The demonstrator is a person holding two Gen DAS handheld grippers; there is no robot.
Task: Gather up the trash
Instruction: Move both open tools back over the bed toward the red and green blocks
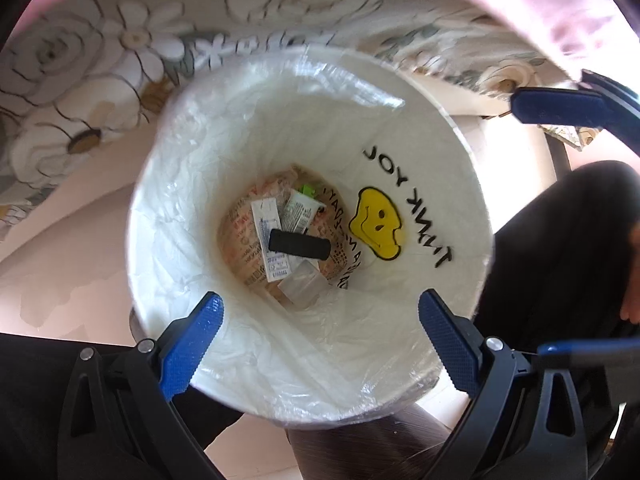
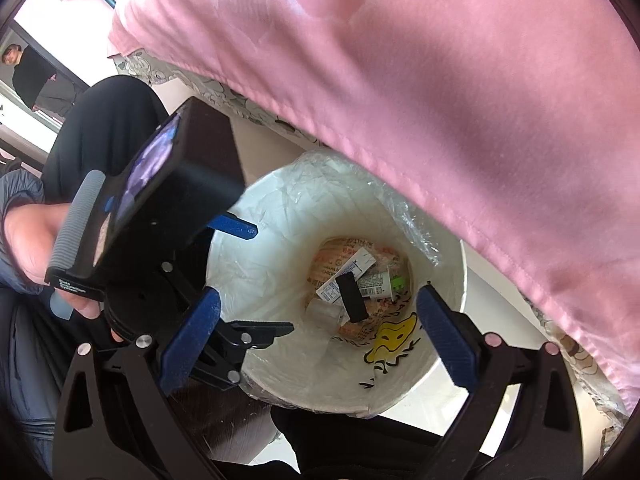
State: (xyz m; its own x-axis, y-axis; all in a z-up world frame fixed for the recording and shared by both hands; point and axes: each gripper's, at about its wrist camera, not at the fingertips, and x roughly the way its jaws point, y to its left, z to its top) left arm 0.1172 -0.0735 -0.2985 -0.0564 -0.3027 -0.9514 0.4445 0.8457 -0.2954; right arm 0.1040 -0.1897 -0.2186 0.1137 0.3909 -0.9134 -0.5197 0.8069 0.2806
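A white bin lined with a clear bag printed with a yellow smiley stands on the floor beside a bed. At its bottom lie a black bar, a white packet, a small tube, a clear plastic piece and an orange wrapper. My left gripper hangs open over the bin's mouth, nothing between its fingers. My right gripper is open and empty above the bin too. The right wrist view shows the same black bar on the wrapper.
A pink cloth overhangs the bin's far side, above a flower-patterned bed side. A hand holds the left gripper at the bin's left. Dark trousers are close on the right. Another person stands far off.
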